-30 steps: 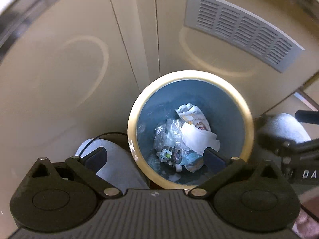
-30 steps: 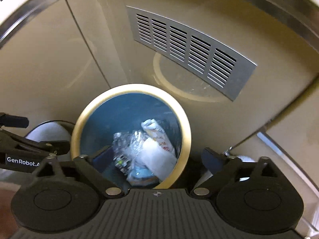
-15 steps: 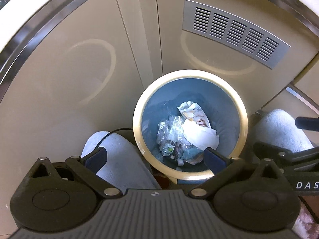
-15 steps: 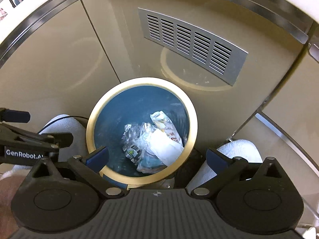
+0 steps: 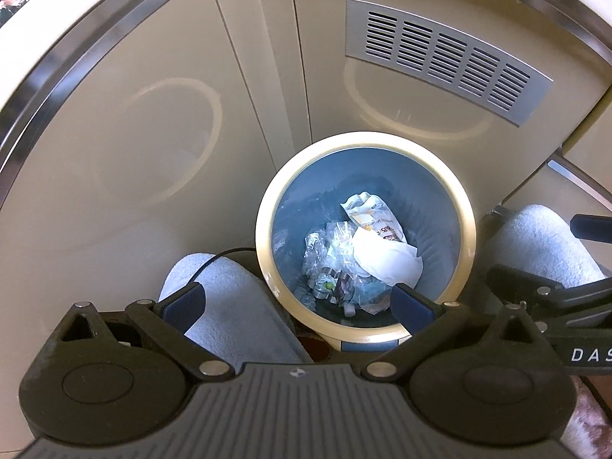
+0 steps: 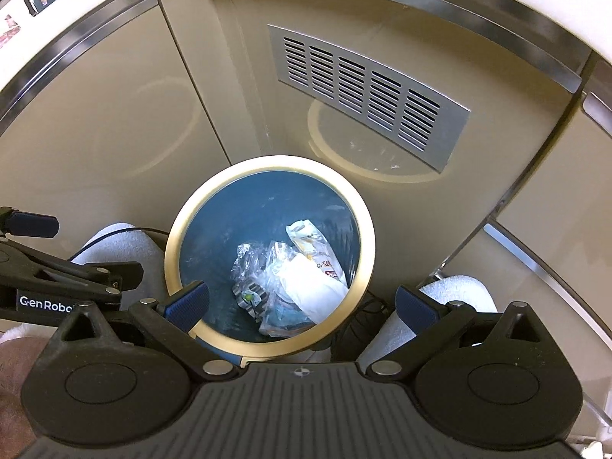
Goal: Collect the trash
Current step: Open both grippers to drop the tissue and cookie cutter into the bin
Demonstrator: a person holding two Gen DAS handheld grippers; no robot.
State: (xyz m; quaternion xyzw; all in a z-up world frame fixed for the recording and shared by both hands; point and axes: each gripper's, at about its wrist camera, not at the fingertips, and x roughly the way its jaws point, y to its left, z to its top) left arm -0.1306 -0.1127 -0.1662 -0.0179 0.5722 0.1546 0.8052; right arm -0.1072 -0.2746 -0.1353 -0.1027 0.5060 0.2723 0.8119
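Trash [image 5: 363, 252] heaped low in gold-rimmed bin [image 5: 264, 206] set between slippered feet [image 5: 229, 298] for easy drops, left gripper [image 5: 296, 300] and right gripper [image 6: 302, 302] both spread wide, empty.

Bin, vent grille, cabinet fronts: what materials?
Bin: likely plastic, matte blue inside, cream rim. Vent grille: looks like brushed metal, grey sheen, punched slots. Cabinet fronts: glossy beige laminate or lacquer; they mirror the bin's rim.
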